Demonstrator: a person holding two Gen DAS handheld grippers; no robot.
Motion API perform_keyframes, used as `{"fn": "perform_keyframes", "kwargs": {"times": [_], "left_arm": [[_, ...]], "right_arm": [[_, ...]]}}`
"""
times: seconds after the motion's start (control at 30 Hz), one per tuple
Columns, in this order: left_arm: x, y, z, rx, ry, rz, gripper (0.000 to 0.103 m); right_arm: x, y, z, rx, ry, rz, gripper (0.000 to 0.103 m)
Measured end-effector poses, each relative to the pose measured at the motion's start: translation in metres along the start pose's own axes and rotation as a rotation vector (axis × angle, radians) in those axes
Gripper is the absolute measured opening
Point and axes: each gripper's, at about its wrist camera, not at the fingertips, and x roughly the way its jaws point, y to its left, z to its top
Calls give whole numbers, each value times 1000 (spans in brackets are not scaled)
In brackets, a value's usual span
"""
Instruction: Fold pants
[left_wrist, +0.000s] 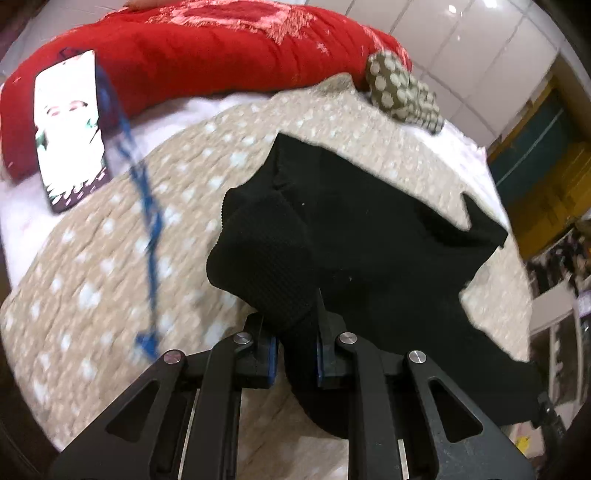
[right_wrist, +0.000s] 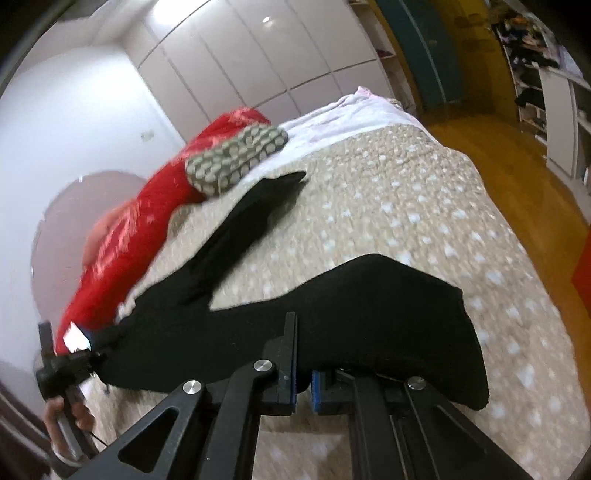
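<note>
Black pants (right_wrist: 332, 314), one leg stretched toward the red pillow (right_wrist: 147, 221)

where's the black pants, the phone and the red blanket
black pants (left_wrist: 369, 240), left wrist view, on the flat middle of the fabric
phone (left_wrist: 68, 125), left wrist view, on its lit screen
red blanket (left_wrist: 207, 51), left wrist view, on its top

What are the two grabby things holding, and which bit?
Both hold the black pants. The left gripper pinches a bunched ribbed edge; the right gripper clamps another edge. Which part exactly is unclear.
</note>
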Motion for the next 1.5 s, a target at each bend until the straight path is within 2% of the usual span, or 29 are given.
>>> {"fn": "perform_keyframes", "kwargs": {"times": [0.1, 0.13, 0.17, 0.2, 0.23, 0.37, 0.4, 0.47, 0.53, 0.6, 0.67, 0.77, 0.83, 1.03, 1.17, 1.23, 1.27, 1.33, 1.43, 1.5], "left_arm": [[13, 4, -18, 31, 45, 53, 14], [14, 6, -21, 34, 55, 65, 17], [12, 7, -22, 33, 54, 66, 18], [5, 8, -21, 31, 49, 75, 25], [-2, 10, -21, 31, 41, 87, 30], [-39, 9, -17, 57, -22, 117, 33], [-47, 6, -17, 73, -48, 135, 37], [-57, -1, -16, 103, -97, 177, 39], [-58, -11, -13, 135, -125, 189, 39], [-51, -22, -8, 151, -109, 171, 39], [-40, -37, -4, 172, -95, 132, 39], [-19, -59, 0, 210, -77, 129, 39], [-2, -71, 3, 225, -56, 131, 39], [46, -85, 11, 238, 3, 148, 39], [60, -82, 15, 212, 32, 131, 39], [63, -81, 17, 208, 37, 130, 39], [64, -81, 17, 207, 34, 129, 39], [63, -82, 17, 209, 23, 129, 39], [65, -82, 15, 218, 13, 128, 39], [66, -81, 14, 216, 7, 126, 40]], "right_arm": [[16, -10, -23, -31, 114, -71, 9], [27, -18, -31, -24, 185, -113, 10], [29, -23, -36, -22, 215, -125, 11], [27, -27, -38, -17, 218, -120, 13], [19, -30, -39, -10, 202, -123, 15], [-18, -28, -26, -76, 117, -250, 22], [-25, -27, -20, -92, 92, -278, 22], [-39, -23, -7, -106, 38, -297, 23], [-40, -18, 9, -87, -3, -242, 24], [-28, -8, 24, -84, -12, -171, 24], [-1, 8, 37, -81, -12, -93, 24], [56, 25, 55, -57, 39, -5, 24], [97, 31, 65, -26, 80, 7, 24], [218, 26, 94, 39, 231, -49, 24], [250, 58, 149, -35, 135, -49, 24], [271, 86, 180, -75, 107, 10, 24], [288, 107, 192, -111, 139, 67, 24], [318, 141, 203, -167, 242, 128, 24], [304, 157, 203, -224, 182, 195, 24], [288, 148, 201, -225, 145, 192, 24]]}}
